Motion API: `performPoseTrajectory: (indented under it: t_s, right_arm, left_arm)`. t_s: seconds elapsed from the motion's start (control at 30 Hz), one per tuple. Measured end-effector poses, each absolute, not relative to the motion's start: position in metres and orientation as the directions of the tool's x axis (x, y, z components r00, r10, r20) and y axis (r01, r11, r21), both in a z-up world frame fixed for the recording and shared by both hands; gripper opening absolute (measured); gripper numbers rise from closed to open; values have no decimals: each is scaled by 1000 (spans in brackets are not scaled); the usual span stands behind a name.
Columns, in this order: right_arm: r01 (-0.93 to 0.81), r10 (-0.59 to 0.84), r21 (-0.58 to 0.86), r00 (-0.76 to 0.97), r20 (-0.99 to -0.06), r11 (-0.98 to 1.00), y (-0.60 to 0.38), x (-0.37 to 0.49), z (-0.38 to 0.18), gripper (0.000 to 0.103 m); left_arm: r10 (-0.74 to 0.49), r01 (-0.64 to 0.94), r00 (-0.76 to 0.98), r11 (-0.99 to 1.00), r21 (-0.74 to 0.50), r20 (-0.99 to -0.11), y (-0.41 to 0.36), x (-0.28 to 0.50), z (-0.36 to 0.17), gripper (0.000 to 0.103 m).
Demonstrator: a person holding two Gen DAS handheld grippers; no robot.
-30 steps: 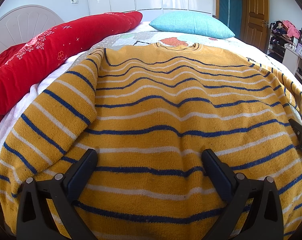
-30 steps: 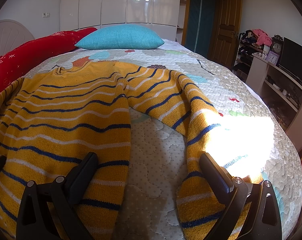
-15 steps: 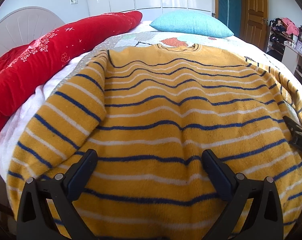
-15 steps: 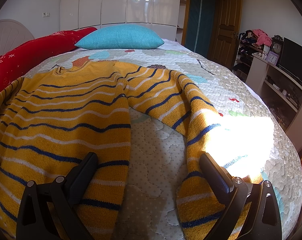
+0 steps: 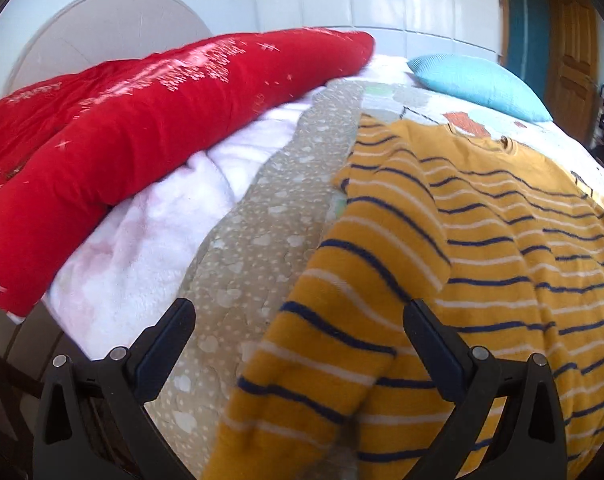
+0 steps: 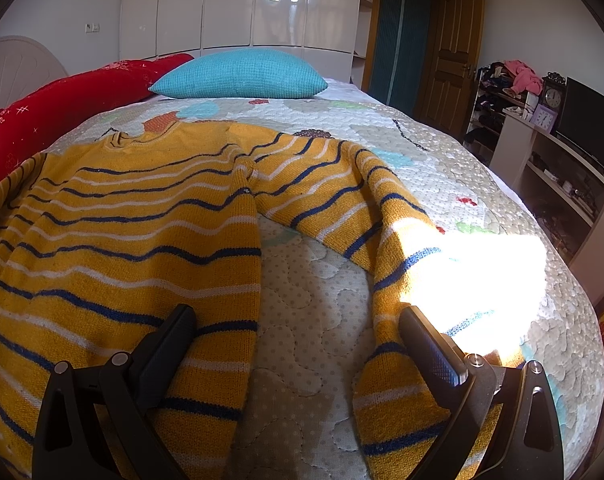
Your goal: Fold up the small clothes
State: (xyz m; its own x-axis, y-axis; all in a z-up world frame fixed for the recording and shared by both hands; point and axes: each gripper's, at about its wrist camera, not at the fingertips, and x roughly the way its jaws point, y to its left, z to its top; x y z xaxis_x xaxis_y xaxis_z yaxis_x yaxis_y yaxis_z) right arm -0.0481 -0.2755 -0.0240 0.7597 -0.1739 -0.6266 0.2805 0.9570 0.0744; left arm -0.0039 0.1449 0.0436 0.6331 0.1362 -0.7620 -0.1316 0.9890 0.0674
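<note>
A yellow sweater with navy and white stripes lies spread flat on the quilted bed, collar toward the pillow. Its right sleeve bends down toward the bed's near edge. In the left wrist view the sweater body fills the right side and its left sleeve runs down toward me. My left gripper is open and empty, over the left sleeve. My right gripper is open and empty, over the bare quilt between the sweater's side edge and the right sleeve.
A red quilt and white blanket lie along the bed's left side. A teal pillow sits at the head. Shelves with a clock and a screen stand to the right. Bright sunlight falls on the bed.
My left gripper has swung left, from over the sweater's body to over its left sleeve and the bed's left edge. The right gripper has hardly moved. The sweater lies as before.
</note>
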Motion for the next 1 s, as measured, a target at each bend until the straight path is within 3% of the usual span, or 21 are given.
performPoseTrajectory:
  t_s: [0.03, 0.07, 0.1, 0.2, 0.37, 0.43, 0.53, 0.6, 0.7, 0.83, 1.0]
  right_arm:
    - [281, -176, 72, 759, -627, 957, -277, -48, -24, 102]
    - [282, -178, 69, 759, -626, 957, -276, -48, -24, 102]
    - [282, -180, 67, 758, -626, 957, -275, -47, -24, 102]
    - [284, -186, 59, 757, -626, 957, -274, -47, -24, 102]
    - [284, -188, 56, 757, -626, 957, -275, -47, -25, 102]
    - [284, -188, 56, 757, -626, 957, -275, -46, -25, 102]
    - [283, -185, 60, 756, -628, 957, -275, -46, -25, 103]
    - [282, -179, 63, 751, -635, 957, -274, -43, -25, 103]
    - [254, -123, 101, 732, -670, 962, -280, -38, -19, 100]
    - [221, 2, 304, 806, -592, 926, -318, -76, 8, 96]
    - [277, -47, 286, 789, -613, 917, -365, -121, 10, 97]
  left_arm:
    - [118, -95, 621, 993, 74, -775, 145, 0, 41, 80]
    - [126, -80, 614, 992, 97, -779, 147, -1, 42, 30]
    - [94, -76, 584, 995, 62, -806, 153, 5, 39, 11]
    - [132, -135, 591, 989, 63, -796, 171, 10, 51, 8]
    - [491, -391, 543, 866, 312, -681, 219, 25, 73, 8]
    - [511, -439, 519, 847, 299, -685, 236, 25, 78, 10]
    - [450, -449, 569, 871, 198, -688, 236, 4, 93, 21]
    - [389, -412, 617, 900, 141, -684, 219, -13, 105, 54]
    - [275, -326, 709, 944, 43, -650, 182, -27, 119, 73]
    - [164, -191, 767, 981, 23, -620, 122, -36, 132, 85]
    - [33, -29, 735, 999, 18, -677, 62, -30, 114, 85]
